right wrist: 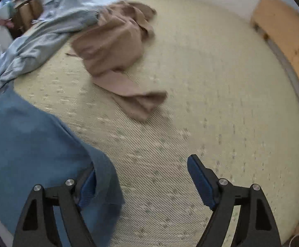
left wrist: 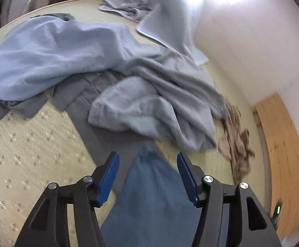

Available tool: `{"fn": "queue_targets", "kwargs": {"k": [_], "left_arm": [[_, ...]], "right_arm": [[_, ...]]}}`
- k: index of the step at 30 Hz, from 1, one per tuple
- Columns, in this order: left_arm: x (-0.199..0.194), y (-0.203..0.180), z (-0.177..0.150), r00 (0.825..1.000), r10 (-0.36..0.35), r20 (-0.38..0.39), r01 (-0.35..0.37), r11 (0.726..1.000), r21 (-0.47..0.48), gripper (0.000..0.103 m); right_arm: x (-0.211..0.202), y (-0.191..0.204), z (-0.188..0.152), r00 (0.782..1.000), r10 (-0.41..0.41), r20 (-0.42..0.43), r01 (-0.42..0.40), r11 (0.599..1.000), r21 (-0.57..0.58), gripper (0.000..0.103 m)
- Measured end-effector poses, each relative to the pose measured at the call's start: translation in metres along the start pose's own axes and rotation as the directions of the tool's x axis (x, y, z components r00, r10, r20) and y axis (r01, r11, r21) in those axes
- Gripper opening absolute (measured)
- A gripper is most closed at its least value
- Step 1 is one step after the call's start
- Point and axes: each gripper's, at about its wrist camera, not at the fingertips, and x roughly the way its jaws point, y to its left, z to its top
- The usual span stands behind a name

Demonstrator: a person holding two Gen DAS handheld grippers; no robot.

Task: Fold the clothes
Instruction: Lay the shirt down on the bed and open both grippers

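Both tongs stand apart over the bed (right wrist: 190,82). The blue garment (left wrist: 155,195) lies loose between the left tongs (left wrist: 148,170). It drapes over one finger of the right tongs (right wrist: 147,177), unclamped.

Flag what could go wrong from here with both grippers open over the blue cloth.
The blue cloth drapes over a right gripper finger and may drag along when it lifts. The left gripper stands open around the cloth, so it could slump unfolded. The light blue pile nearby could get tangled in.

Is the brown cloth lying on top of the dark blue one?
No, the brown cloth lies apart on the mat, with bare mat between it and the dark blue cloth.
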Motion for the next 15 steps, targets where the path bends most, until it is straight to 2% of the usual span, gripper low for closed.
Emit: {"fn": "queue_targets", "kwargs": {"k": [3,6,9,11,12,15], "left_arm": [[-0.001,-0.004,-0.027,0.997,-0.034,-0.066,0.037,0.998,0.055,0.062],[-0.005,-0.006,-0.053,0.992,-0.047,-0.117,0.056,0.996,0.074,0.062],[-0.014,-0.009,-0.074,0.990,-0.055,-0.132,0.068,0.993,0.094,0.062],[-0.021,-0.010,-0.085,0.990,-0.057,-0.132,0.071,0.992,0.105,0.062],[-0.026,-0.009,-0.091,0.989,-0.067,-0.130,0.080,0.992,0.096,0.062],[-0.038,0.000,-0.103,0.986,-0.102,-0.130,0.109,0.993,0.051,0.062]], "right_arm": [[0.007,-0.010,0.005,0.997,0.038,-0.071,-0.036,0.999,0.037,0.085],[-0.001,-0.022,0.015,0.992,0.097,-0.078,-0.089,0.991,0.103,0.085],[-0.024,-0.032,0.030,1.000,0.000,-0.026,0.004,0.991,0.131,0.085],[-0.044,-0.035,0.036,0.992,-0.126,0.028,0.121,0.982,0.145,0.085],[-0.051,-0.035,0.037,0.986,-0.161,0.049,0.152,0.977,0.152,0.085],[-0.067,-0.019,0.028,0.976,-0.192,0.105,0.178,0.975,0.132,0.085]]}}
